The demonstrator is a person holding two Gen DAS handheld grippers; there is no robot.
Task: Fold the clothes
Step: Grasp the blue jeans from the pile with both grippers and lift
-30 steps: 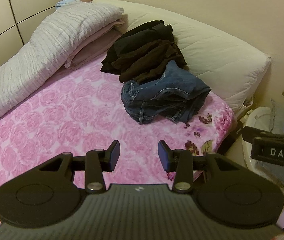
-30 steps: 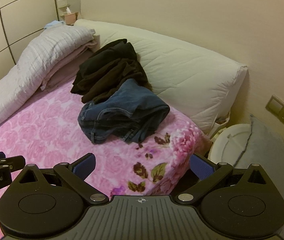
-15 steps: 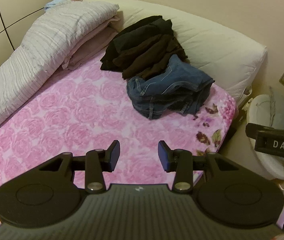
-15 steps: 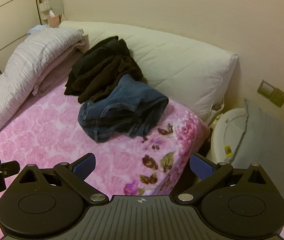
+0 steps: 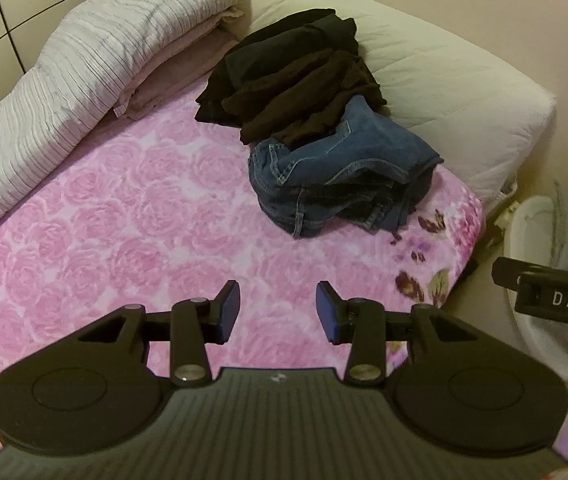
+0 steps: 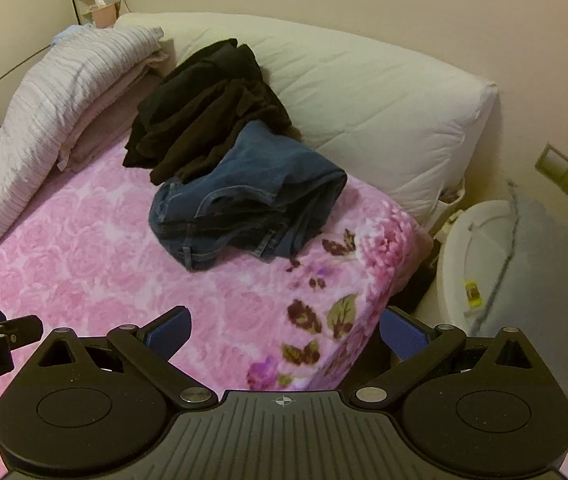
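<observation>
Crumpled blue jeans (image 5: 340,176) (image 6: 243,204) lie on the pink rose blanket (image 5: 123,216) (image 6: 83,256) near the bed's corner. Dark brown and black clothes (image 5: 296,76) (image 6: 207,116) are heaped behind them, partly over the jeans, against a white duvet. My left gripper (image 5: 277,312) hovers open above the blanket, well short of the jeans, with nothing between its fingers. My right gripper (image 6: 284,332) is open wide over the blanket's flowered corner, also empty. The right gripper's tip (image 5: 548,296) shows at the left wrist view's right edge.
A folded white duvet (image 5: 436,80) (image 6: 372,92) lines the wall behind the clothes. A grey striped quilt roll (image 5: 63,84) (image 6: 55,100) lies along the left. Beside the bed's right edge stand a white round bin (image 6: 472,264) and a grey bag (image 6: 544,280). A wall socket (image 6: 564,178) sits above them.
Both grippers have drifted a little over the bed; the clothes pile shifts slightly in each view. Their openings are unchanged and the clothes have not moved.
</observation>
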